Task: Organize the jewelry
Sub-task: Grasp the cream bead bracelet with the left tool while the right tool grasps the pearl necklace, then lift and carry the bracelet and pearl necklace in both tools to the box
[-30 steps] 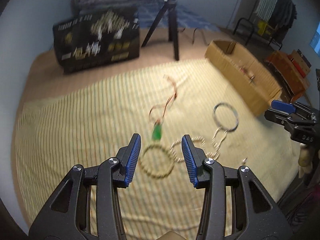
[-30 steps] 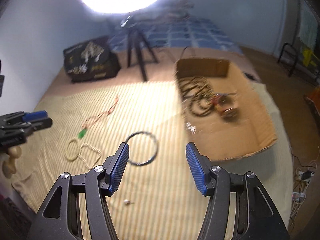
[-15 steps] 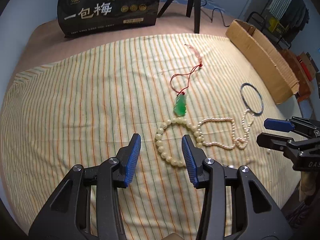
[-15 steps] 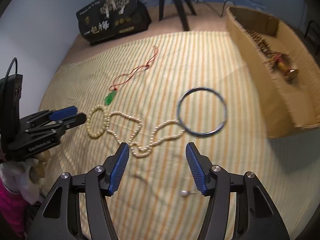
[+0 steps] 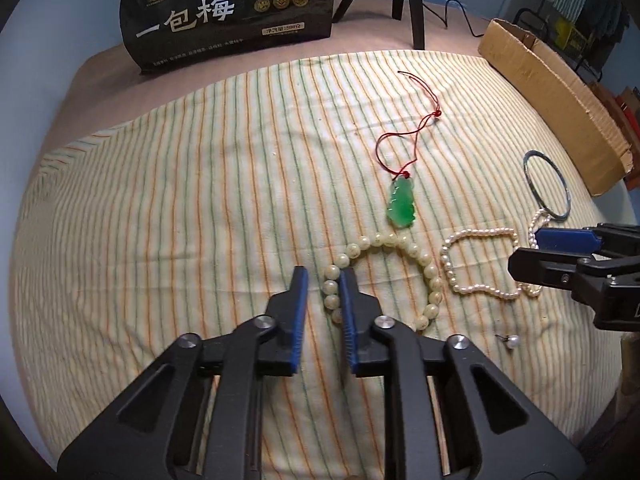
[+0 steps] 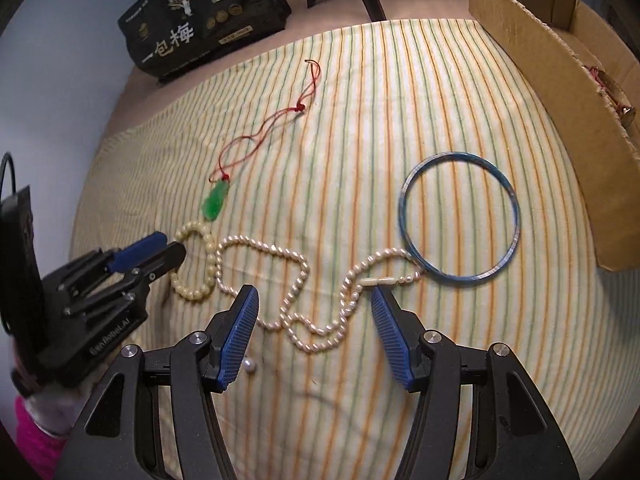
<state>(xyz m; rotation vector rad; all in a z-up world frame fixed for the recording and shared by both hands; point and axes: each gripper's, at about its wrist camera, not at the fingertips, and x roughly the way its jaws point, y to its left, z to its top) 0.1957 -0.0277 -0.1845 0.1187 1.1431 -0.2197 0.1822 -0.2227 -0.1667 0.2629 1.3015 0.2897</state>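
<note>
**Jewelry on striped cloth: left jaws closing at bead bracelet, right jaws apart over pearls**

While the left wrist view looks steeply down on the striped cloth (image 5: 180, 208), the left gripper (image 5: 323, 278) is seen with its jaws closing and only a narrow gap left. The near-left arc of the bead bracelet (image 5: 434, 280) lies at that gap, against the inner face of the right-hand finger; whether the pads yet press on the beads cannot be told. Just beyond the bracelet lies the green pendant (image 5: 402, 204) on its red cord (image 5: 416, 136), which trails toward the cloth's far edge. Toward the cloth's right edge the pearl necklace (image 5: 472, 236) lies loose, with the blue bangle (image 5: 546, 182) beyond it, and a single pearl stud (image 5: 512, 341) rests apart nearer the near edge. The right gripper (image 5: 532, 256) enters from the right, over the necklace. A black printed bag (image 5: 228, 12) and a tripod (image 5: 408, 0) stand past the cloth's far edge; a cardboard box (image 5: 560, 92) runs along its right side.

From the right wrist view, the right gripper (image 6: 314, 300) has its jaws well apart, gripping nothing, with the coiled pearl necklace (image 6: 300, 280) on the cloth between and beyond the fingers. The necklace's far end touches the blue bangle (image 6: 459, 216), which lies near the cardboard box (image 6: 560, 80). The pearl stud (image 6: 250, 365) sits just beside the left finger. At the cloth's left edge, the left gripper (image 6: 170, 248) has its tips at the bead bracelet (image 6: 194, 264).
</note>
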